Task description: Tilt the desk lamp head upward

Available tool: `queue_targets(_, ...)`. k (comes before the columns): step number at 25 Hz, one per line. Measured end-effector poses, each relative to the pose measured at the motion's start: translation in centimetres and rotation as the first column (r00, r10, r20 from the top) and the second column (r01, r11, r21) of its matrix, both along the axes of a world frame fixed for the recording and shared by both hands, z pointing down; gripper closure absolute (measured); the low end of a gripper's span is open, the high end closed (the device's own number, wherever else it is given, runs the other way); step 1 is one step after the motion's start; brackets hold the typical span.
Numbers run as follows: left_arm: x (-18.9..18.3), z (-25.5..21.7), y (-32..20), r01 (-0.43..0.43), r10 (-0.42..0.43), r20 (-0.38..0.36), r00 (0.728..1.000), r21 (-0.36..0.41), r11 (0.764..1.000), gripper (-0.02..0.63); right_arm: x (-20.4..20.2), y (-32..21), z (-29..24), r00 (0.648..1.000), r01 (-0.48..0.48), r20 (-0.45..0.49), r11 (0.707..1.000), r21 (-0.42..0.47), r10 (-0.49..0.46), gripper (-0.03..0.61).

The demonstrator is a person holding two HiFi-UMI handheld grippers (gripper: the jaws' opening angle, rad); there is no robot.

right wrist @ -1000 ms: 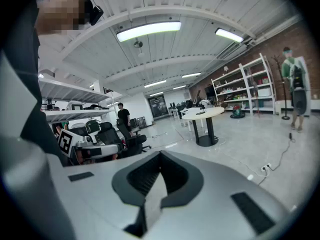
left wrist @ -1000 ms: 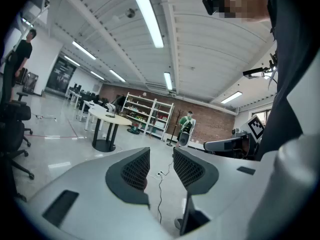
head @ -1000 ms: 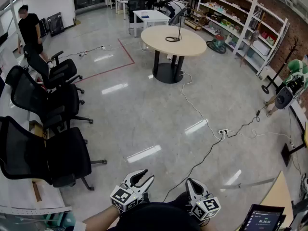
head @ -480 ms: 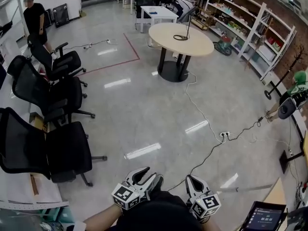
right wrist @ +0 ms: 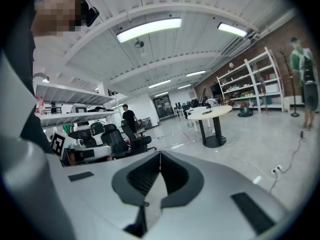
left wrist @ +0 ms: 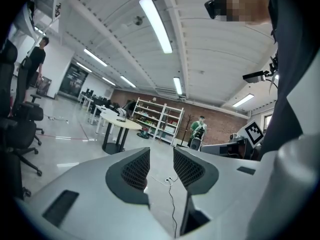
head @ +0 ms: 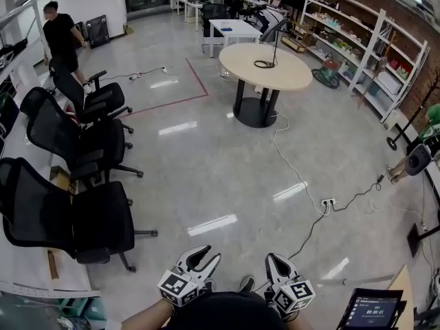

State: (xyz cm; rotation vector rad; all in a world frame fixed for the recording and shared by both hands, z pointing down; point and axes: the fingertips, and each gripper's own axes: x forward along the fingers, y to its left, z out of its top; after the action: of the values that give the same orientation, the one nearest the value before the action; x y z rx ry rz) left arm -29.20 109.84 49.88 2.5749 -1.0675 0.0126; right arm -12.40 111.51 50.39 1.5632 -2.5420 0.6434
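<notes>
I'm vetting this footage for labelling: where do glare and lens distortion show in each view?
Head view: light streaks glare on the glossy floor, with wide-angle warp at the edges; left gripper view: fisheye, dark rounded corners; right gripper view: same vignette, ceiling light blown out.

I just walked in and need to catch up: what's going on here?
A person holds a gripper in each hand, low in front of the body, facing across open floor toward a round table that carries the desk lamp. The left gripper has its jaws apart, the right gripper has them together, and neither holds anything. The lamp stands far off, not yet touched.
</notes>
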Motion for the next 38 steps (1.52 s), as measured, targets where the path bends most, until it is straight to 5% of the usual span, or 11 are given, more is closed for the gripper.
queue_targets(8, 7.7, 1.4, -1.7, -0.026, 0.027, 0.023, 0.999, -0.042, 0.999, 0.459, 5.7, -2.5, 0.3, 1.000, 0.018, 0.021, 1.000, 0.014, -0.018, 0.575)
queue_targets(17, 11.8, 0.4, -6.7, 0.099, -0.097, 0.060, 0.993, -0.031, 0.995, 0.459, 10.0, -8.0, 1.5, 0.994, 0.087, 0.064, 0.996, 0.000, -0.086, 0.575)
queue_targets(27, 9.1, 1.2, -18.7, 0.069, -0.067, 0.041, 0.997, -0.045, 0.997, 0.459, 7.7, -19.6, 1.8, 0.998, 0.052, 0.049, 0.999, -0.012, -0.051, 0.575)
queue_targets(32, 4.9, 0.6, -25.9, 0.027, -0.027, 0.053, 0.998, -0.005, 1.000, 0.459, 3.6, -26.2, 1.5, 0.999, 0.022, 0.024, 1.000, -0.019, -0.022, 0.575)
queue_targets(38, -1.3, 1.3, -33.1, 0.078, -0.077, 0.049, 0.996, -0.028, 0.997, 0.459, -0.6, -31.9, 1.4, 1.000, 0.029, 0.008, 0.999, -0.031, -0.029, 0.575)
